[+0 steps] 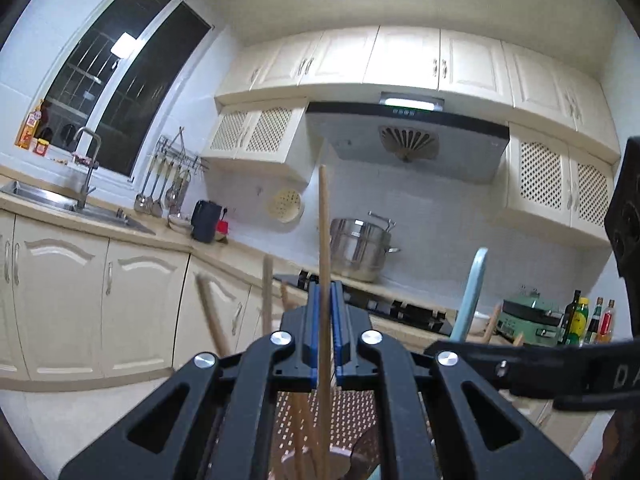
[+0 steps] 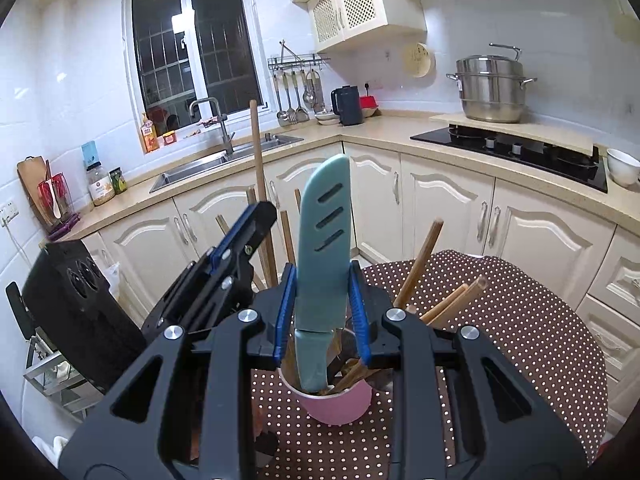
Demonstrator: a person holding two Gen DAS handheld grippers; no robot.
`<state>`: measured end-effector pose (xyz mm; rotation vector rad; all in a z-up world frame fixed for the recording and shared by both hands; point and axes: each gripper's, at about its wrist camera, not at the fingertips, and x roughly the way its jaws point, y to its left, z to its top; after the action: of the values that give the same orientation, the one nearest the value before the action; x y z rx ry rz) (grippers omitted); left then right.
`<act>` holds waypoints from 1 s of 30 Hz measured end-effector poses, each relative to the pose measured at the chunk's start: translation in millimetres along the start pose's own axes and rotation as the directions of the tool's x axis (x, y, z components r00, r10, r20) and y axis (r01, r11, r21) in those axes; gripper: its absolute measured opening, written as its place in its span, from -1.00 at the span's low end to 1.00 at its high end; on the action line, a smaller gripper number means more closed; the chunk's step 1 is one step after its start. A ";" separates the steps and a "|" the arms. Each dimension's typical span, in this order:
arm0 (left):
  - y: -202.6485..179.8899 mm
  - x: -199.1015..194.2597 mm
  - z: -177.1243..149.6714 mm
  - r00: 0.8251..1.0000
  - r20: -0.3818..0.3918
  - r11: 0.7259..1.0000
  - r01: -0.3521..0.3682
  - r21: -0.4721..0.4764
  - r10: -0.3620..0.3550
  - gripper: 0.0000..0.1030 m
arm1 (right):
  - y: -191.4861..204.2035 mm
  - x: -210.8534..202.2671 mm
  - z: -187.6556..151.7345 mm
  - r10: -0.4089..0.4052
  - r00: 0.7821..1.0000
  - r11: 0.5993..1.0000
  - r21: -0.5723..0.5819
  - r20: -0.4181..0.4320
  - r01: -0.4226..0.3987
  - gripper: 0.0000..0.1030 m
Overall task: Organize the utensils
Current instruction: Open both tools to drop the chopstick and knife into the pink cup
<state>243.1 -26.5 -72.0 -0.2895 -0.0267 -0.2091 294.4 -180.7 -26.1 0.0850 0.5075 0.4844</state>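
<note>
My left gripper (image 1: 325, 312) is shut on a long wooden stick (image 1: 324, 240) that stands upright; the stick also shows in the right wrist view (image 2: 258, 160), with the left gripper (image 2: 256, 220) around it. My right gripper (image 2: 323, 300) is shut on a light blue slotted spatula (image 2: 323, 240), held upright with its lower end inside a pink cup (image 2: 340, 404). The cup stands on a brown polka-dot cloth (image 2: 500, 340) and holds several wooden utensils (image 2: 420, 264). The spatula also shows in the left wrist view (image 1: 472, 296).
Cream cabinets run under a beige counter (image 2: 380, 124). A sink with tap (image 2: 208, 160) is on the left, a black hob (image 2: 512, 148) and a steel steamer pot (image 2: 490, 88) on the right. A white bowl (image 2: 622, 166) sits beside the hob. A black kettle (image 2: 348, 106) stands in the corner.
</note>
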 end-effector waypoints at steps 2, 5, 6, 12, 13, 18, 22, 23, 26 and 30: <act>4.7 -3.4 -4.1 1.000 -0.030 1.000 -0.006 -0.008 0.006 -0.89 | 0.0 1.6 -2.2 0.000 1.000 1.000 0.001 -0.005 0.000 -0.50; 10.6 -10.3 -9.0 0.997 -0.079 1.000 -0.006 -0.019 0.004 -0.89 | 1.5 2.9 -6.0 0.000 1.000 1.000 0.000 -0.012 0.000 -0.50; 11.2 -12.9 -10.6 0.995 -0.096 1.000 -0.003 -0.015 0.002 -0.89 | 2.3 3.1 -7.1 -0.004 1.000 1.000 -0.002 -0.013 0.003 -0.50; 11.6 -28.3 -18.4 0.987 -0.163 1.000 -0.005 0.013 0.007 -0.89 | 5.5 2.1 -14.6 -0.020 1.000 1.000 -0.006 -0.019 0.020 -0.49; 10.8 -29.5 -20.5 0.984 -0.177 1.000 -0.008 0.022 0.012 -0.89 | 6.2 1.8 -15.8 -0.022 1.000 1.000 -0.006 -0.020 0.022 -0.49; 10.2 -38.3 -29.4 0.973 -0.228 0.999 -0.015 0.048 0.025 -0.88 | 11.8 0.9 -21.1 -0.042 0.999 0.999 -0.021 -0.023 0.042 -0.49; 14.3 -45.7 -28.2 0.967 -0.256 1.000 -0.008 0.022 0.013 -0.46 | 15.7 1.6 -25.4 -0.055 0.998 0.998 -0.032 -0.026 0.054 -0.49; 15.3 -48.9 -27.8 0.968 -0.251 1.000 -0.006 0.018 0.011 -0.44 | 16.3 2.0 -26.4 -0.056 0.998 0.998 -0.031 -0.028 0.055 -0.49; 17.4 -53.7 -25.7 0.965 -0.262 0.999 -0.018 0.030 0.025 -0.30 | 18.7 3.6 -28.9 -0.065 0.997 0.997 -0.033 -0.033 0.064 -0.49; 24.3 -62.0 -21.2 0.958 -0.285 0.999 -0.037 0.024 0.042 -0.02 | 20.3 4.3 -32.5 -0.076 0.996 0.997 -0.033 -0.035 0.075 -0.49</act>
<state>187.4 2.7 -102.7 -0.2394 0.2636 -0.2094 273.3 -162.0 -52.4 0.0269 0.5363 0.4203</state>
